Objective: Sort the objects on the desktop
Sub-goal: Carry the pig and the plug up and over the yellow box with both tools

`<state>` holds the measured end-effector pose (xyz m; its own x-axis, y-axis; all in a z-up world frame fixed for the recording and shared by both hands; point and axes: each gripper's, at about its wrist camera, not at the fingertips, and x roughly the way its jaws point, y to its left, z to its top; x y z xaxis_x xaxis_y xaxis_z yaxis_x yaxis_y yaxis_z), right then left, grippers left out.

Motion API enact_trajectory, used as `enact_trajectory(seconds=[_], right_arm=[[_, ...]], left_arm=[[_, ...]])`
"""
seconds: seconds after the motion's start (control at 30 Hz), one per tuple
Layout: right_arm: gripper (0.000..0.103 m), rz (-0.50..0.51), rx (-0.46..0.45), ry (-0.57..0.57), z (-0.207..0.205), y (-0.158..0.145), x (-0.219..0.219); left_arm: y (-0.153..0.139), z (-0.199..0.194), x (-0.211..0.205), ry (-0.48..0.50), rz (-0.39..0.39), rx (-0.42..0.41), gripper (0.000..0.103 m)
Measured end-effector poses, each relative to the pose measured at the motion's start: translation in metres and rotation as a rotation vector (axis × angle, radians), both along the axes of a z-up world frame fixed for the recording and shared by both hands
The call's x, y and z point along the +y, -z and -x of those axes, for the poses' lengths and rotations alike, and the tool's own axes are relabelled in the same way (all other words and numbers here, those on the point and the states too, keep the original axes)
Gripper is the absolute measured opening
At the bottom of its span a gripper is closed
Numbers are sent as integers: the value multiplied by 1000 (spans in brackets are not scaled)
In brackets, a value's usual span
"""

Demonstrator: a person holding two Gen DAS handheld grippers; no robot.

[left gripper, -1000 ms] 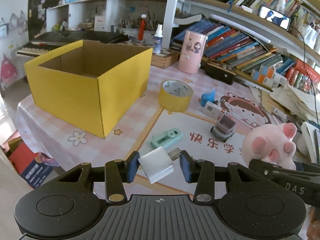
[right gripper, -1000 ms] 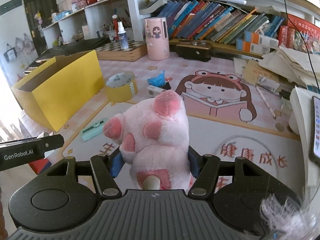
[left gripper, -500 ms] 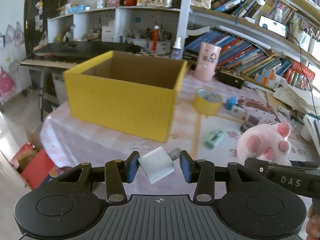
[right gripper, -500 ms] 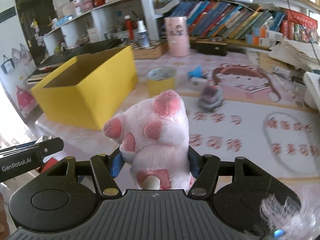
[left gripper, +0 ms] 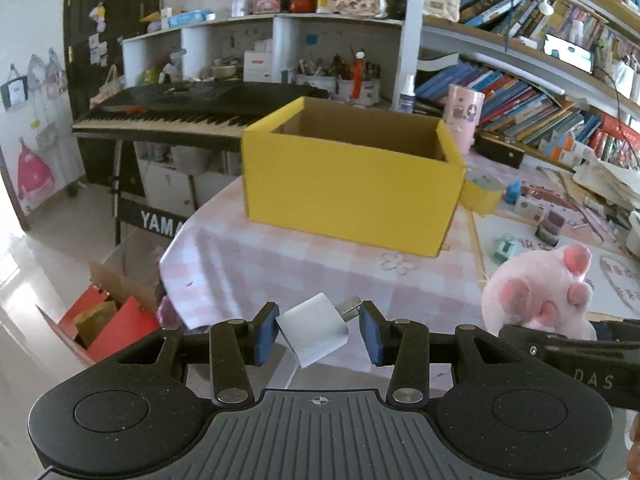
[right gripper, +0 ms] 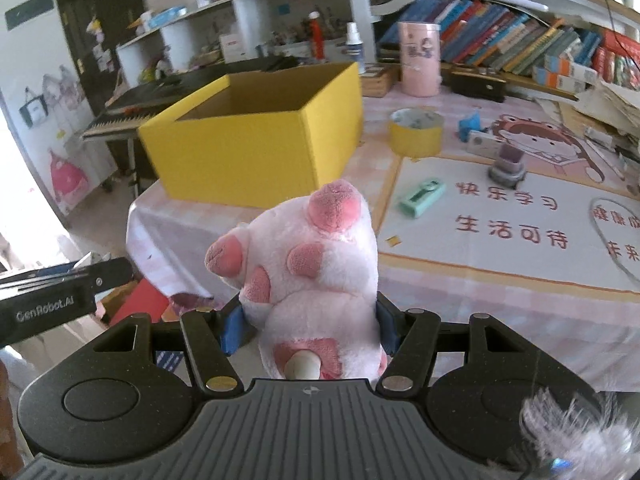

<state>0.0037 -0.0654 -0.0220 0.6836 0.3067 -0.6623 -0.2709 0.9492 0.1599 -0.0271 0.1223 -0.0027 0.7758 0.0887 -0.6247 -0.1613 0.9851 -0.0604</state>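
Observation:
My left gripper (left gripper: 319,332) is shut on a white charger plug (left gripper: 314,329), held tilted in the air near the table's front left corner. My right gripper (right gripper: 308,322) is shut on a pink plush paw toy (right gripper: 308,256), which also shows in the left wrist view (left gripper: 538,296). An open yellow cardboard box (left gripper: 352,188) stands on the table ahead of both grippers; it also shows in the right wrist view (right gripper: 256,144). On the table lie a yellow tape roll (right gripper: 416,132), a mint green stapler-like item (right gripper: 422,198) and a small grey stamp (right gripper: 508,164).
The table has a pink checked cloth (left gripper: 280,264) and a printed mat (right gripper: 500,216). A pink cylinder (right gripper: 420,58), books (right gripper: 520,40) and shelves line the back. A keyboard piano (left gripper: 180,116) stands left; red boxes (left gripper: 116,324) lie on the floor.
Both grippers have pulled back and swung left, holding their objects. The yellow box now sits centred ahead and farther away; floor and piano have come into view.

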Motion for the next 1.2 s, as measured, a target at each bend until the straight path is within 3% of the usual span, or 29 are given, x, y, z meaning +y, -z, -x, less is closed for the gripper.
enact_trajectory(seconds=[0.4, 1.2], right_arm=[[60, 44, -2, -68, 10, 0, 41], [60, 29, 7, -84, -4, -4, 66]], left_arm=[[6, 12, 26, -8, 31, 0, 42], [5, 0, 42, 16, 18, -4, 42]])
